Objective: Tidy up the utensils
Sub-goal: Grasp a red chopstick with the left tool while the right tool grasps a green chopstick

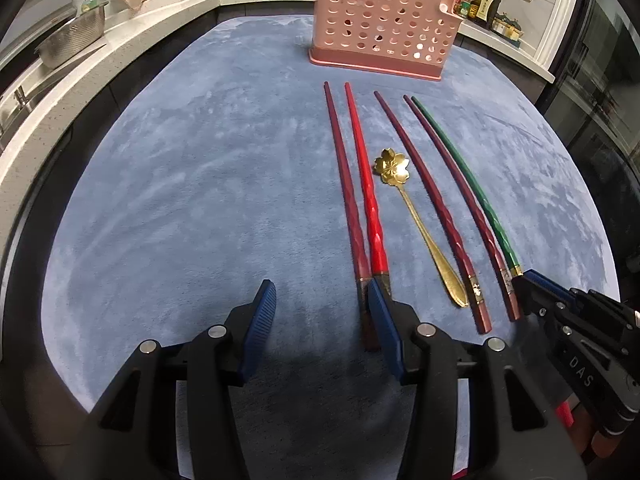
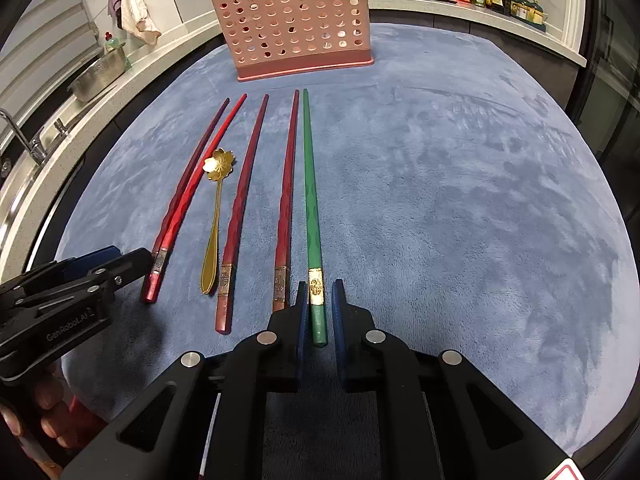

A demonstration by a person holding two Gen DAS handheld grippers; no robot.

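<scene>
Five chopsticks and a gold flower-bowled spoon (image 1: 416, 216) lie side by side on the blue cloth (image 1: 200, 184) covering the counter, tips toward the pink perforated holder (image 1: 384, 20) at the far side. The right hand-held gripper (image 2: 319, 304) has its pads nearly closed around the near end of the green chopstick (image 2: 311, 208), the rightmost one. The left hand-held gripper (image 1: 320, 308) is about half open with nothing in its grip, its right pad over the near ends of the two leftmost red chopsticks (image 1: 360, 184).
</scene>
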